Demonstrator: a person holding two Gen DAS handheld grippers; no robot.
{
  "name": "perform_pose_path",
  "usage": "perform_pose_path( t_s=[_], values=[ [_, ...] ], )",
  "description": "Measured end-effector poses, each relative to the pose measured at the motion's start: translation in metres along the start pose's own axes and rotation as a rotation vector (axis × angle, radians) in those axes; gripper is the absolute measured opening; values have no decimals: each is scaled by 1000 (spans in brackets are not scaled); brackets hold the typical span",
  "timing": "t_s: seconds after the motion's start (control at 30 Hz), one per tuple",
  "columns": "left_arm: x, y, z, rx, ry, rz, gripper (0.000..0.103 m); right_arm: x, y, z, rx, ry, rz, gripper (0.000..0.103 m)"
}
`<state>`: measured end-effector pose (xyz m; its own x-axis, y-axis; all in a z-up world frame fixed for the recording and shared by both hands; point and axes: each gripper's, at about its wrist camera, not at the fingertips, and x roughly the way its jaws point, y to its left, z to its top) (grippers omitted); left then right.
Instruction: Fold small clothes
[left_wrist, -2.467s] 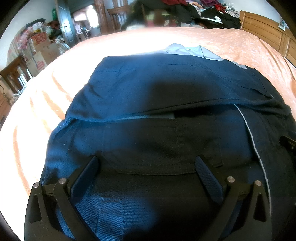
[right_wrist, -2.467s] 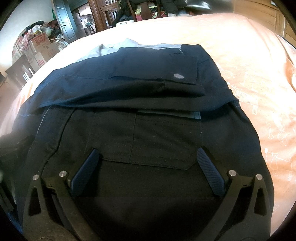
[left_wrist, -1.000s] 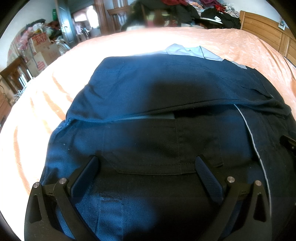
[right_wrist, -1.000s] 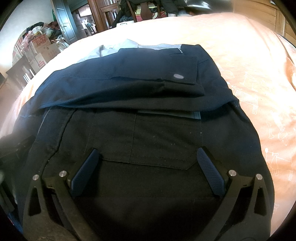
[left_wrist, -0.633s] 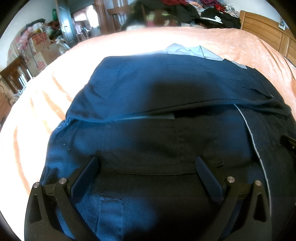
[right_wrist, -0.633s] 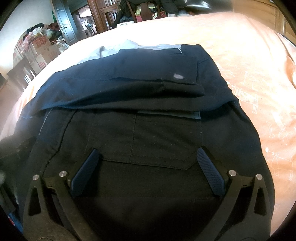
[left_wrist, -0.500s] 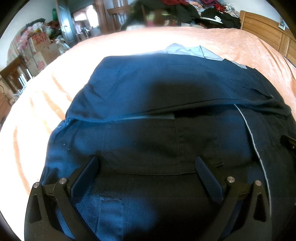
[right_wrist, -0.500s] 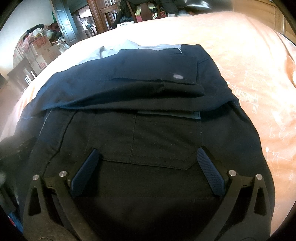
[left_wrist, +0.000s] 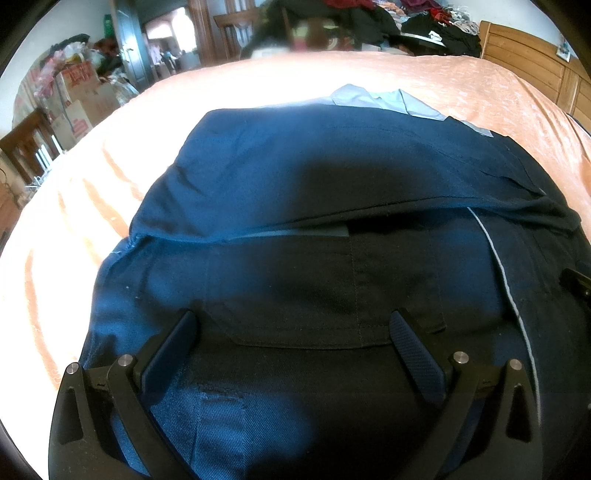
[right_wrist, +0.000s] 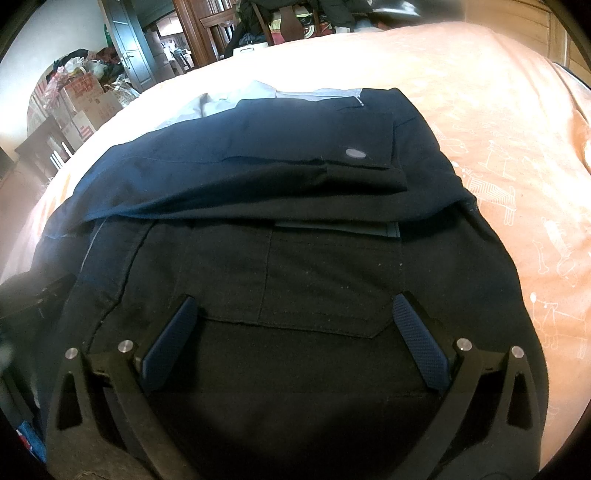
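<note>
A pair of dark navy shorts (left_wrist: 314, 184) lies folded on the bed, the far half doubled back over the near half, with pale grey lining (left_wrist: 380, 99) peeking out at the far edge. My left gripper (left_wrist: 293, 325) hovers open over the near left part, a back pocket (left_wrist: 295, 295) between its fingers. In the right wrist view the same shorts (right_wrist: 295, 177) show a flap pocket with a snap button (right_wrist: 355, 153). Over the near right pocket (right_wrist: 325, 280) my right gripper (right_wrist: 293, 314) stands open. Neither holds any cloth.
The shorts rest on a bed with a peach sheet (left_wrist: 258, 81) that has bare room all round. A wooden headboard (left_wrist: 524, 51) rises at the far right. Cardboard boxes (left_wrist: 81, 96), chairs and piled clothes (left_wrist: 369, 26) stand beyond the bed.
</note>
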<state>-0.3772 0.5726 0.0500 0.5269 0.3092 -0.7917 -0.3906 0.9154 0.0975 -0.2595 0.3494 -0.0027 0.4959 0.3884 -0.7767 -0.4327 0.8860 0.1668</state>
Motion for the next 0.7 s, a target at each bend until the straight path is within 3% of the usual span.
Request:
perform_pose_path(
  t_s=[0.7],
  values=[
    [3,2,1,-1,6,-8,103,-2,-2,0,0,2,-4,103]
  ],
)
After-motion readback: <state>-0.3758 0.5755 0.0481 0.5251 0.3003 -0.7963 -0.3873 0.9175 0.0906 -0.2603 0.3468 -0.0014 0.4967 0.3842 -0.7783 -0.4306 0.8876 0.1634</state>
